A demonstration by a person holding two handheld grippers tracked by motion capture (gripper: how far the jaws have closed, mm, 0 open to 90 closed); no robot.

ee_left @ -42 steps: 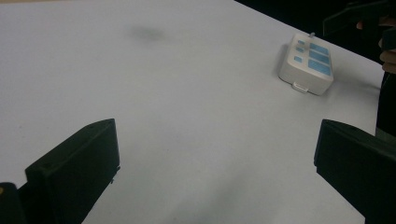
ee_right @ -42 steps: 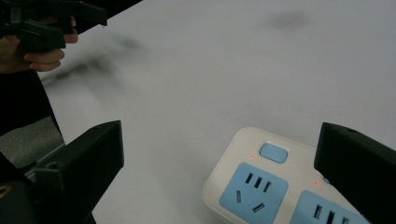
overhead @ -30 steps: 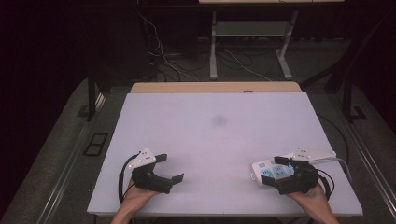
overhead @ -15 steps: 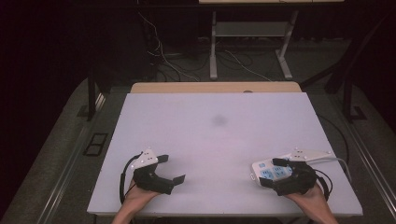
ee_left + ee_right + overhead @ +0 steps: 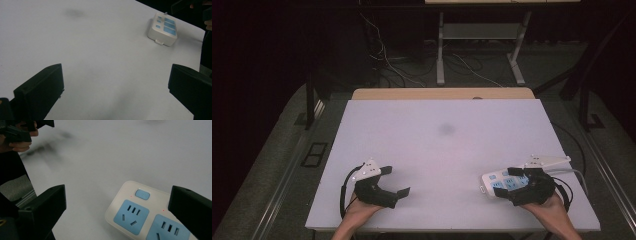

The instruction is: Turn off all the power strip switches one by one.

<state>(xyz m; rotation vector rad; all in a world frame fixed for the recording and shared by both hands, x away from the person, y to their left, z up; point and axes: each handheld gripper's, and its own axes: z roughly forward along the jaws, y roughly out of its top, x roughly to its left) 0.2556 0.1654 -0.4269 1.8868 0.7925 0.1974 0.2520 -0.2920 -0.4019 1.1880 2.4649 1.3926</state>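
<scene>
My left gripper [image 5: 394,182] rests at the near left edge of the white rectangular table [image 5: 442,150], jaws spread wide with nothing between them; I judge it parked there to keep clear of the work. My right gripper [image 5: 507,182] sits at the near right, jaws likewise parted and holding nothing, poised over the white plastic power strip with blue socket faces [image 5: 504,181]. In the right gripper view the strip [image 5: 140,215] lies flat between the jaws, switch end forward, untouched so far as I can tell. Its placement suits a straddling grasp across the body. Farther out, a faint grey smudge [image 5: 446,129] marks mid-table.
</scene>
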